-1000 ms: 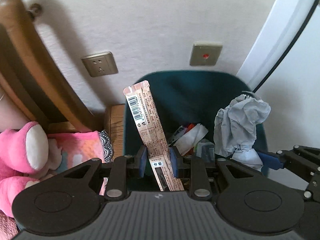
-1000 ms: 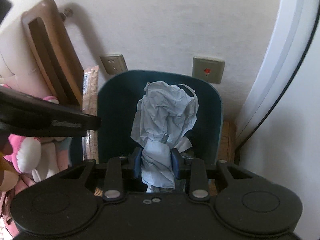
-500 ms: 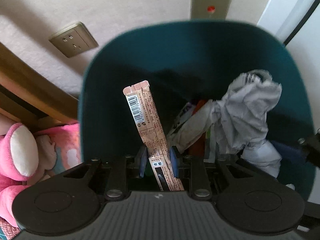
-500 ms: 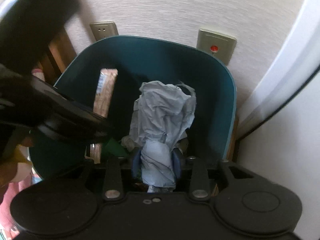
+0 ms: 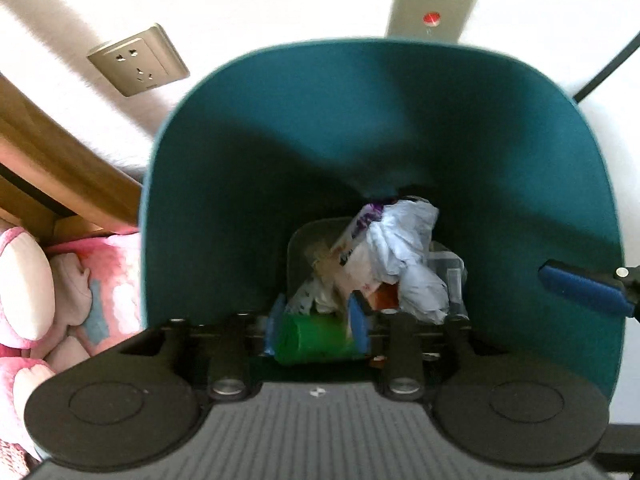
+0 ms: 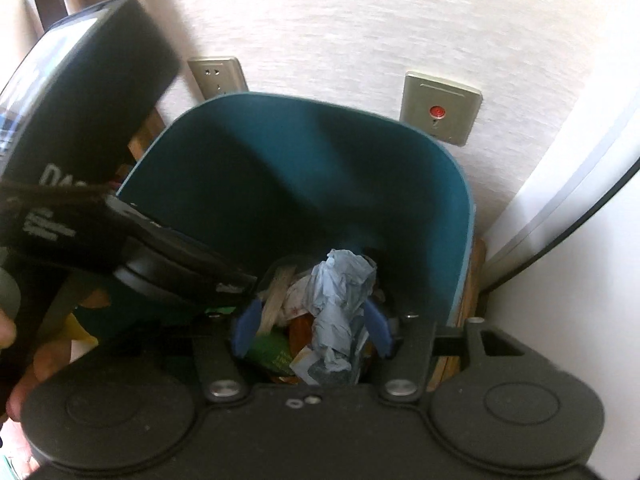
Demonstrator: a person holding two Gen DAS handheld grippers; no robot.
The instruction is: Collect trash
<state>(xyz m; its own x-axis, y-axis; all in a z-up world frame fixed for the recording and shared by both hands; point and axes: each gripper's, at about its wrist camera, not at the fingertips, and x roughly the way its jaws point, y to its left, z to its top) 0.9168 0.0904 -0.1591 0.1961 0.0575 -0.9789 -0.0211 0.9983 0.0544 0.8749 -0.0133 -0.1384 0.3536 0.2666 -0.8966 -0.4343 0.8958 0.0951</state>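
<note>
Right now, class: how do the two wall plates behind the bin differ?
The socket has plug holes; the switch plate has a red dot instead. The socket sits left of the bin, the switch plate right. Both are metallic rectangles on the white wall.

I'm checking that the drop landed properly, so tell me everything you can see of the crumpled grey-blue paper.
The crumpled grey-blue paper is a loosely wadded, heavily creased sheet of thin, tissue-like material. It lies inside the dark teal plastic bin, on top of the other trash, roughly upright in the right wrist view. A tan snack wrapper lies beside it and orange packaging shows under its edge. The open blue-padded right gripper frames it, but no fingers grip it.
</note>
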